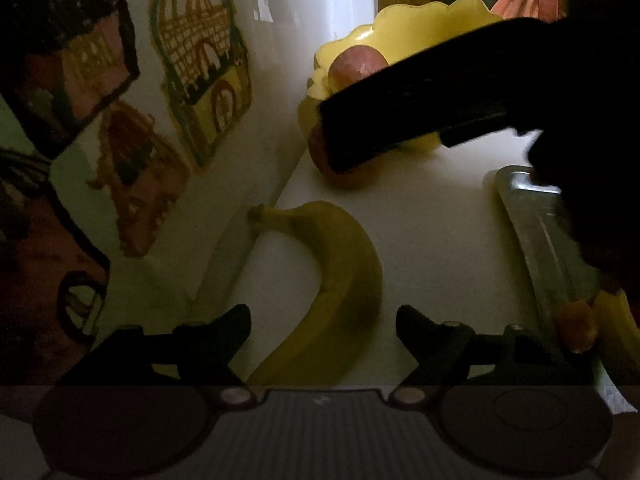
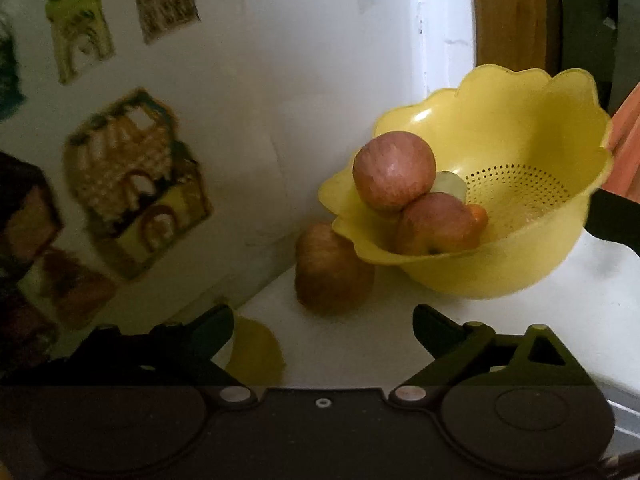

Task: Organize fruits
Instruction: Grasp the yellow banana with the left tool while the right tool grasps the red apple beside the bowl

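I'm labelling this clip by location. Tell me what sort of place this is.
Probably a home kitchen: a yellow colander holding apples stands on a white counter, with house-shaped magnets on the white surface beside it.

No legible text, label, brand, number or sign is found in either view. The wall stickers (image 2: 136, 184) carry only painted house pictures; no lettering is made out on the yellow colander (image 2: 520, 184).

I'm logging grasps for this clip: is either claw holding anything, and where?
Nothing is held. The left claw is open astride the banana; the right claw is open and empty.
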`<action>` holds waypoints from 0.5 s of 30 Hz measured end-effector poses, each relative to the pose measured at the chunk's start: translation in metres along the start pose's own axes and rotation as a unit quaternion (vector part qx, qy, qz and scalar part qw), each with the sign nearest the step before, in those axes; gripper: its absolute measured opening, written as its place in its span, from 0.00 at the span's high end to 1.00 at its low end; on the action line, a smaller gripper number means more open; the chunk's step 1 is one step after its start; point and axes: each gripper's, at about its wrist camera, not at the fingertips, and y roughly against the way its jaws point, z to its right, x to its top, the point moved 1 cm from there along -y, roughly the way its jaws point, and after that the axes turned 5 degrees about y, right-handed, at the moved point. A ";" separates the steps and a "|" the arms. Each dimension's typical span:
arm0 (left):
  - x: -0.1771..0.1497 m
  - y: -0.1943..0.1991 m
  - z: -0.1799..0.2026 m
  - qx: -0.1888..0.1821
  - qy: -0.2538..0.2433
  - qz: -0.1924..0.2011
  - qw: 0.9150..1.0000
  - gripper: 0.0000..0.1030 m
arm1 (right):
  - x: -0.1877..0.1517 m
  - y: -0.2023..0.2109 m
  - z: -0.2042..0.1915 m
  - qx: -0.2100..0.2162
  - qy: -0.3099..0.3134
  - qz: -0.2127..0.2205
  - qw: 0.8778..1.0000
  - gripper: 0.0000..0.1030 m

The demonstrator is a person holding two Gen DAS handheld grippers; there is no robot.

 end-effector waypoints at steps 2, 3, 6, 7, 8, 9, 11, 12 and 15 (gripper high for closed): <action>0.000 -0.004 0.000 -0.001 0.003 -0.003 1.000 0.22 | 0.002 -0.008 -0.003 -0.006 0.006 0.002 1.000 0.08; 0.001 -0.006 -0.002 -0.003 0.005 -0.005 1.000 0.23 | 0.003 -0.012 -0.004 -0.008 0.007 0.003 1.000 0.08; 0.003 -0.012 -0.001 -0.011 0.011 -0.006 1.000 0.26 | 0.004 -0.024 -0.008 -0.021 0.014 0.000 1.000 0.10; 0.004 -0.014 -0.002 -0.012 0.011 -0.005 1.000 0.27 | 0.005 -0.027 -0.008 -0.023 0.018 0.000 1.000 0.11; 0.005 -0.016 -0.001 -0.013 0.011 -0.005 1.000 0.28 | 0.005 -0.030 -0.008 -0.026 0.021 0.001 0.999 0.11; 0.005 -0.017 -0.001 -0.013 0.012 -0.006 1.000 0.29 | 0.005 -0.033 -0.009 -0.028 0.022 0.002 0.999 0.11; 0.006 -0.019 0.000 -0.015 0.013 -0.005 1.000 0.31 | 0.005 -0.037 -0.008 -0.031 0.021 0.004 0.999 0.13; 0.008 -0.020 0.001 -0.015 0.013 -0.004 1.000 0.33 | 0.006 -0.039 -0.006 -0.033 0.019 0.005 0.999 0.13; 0.009 -0.021 0.003 -0.019 0.014 -0.003 1.000 0.39 | 0.005 -0.045 -0.003 -0.039 0.010 0.004 0.999 0.15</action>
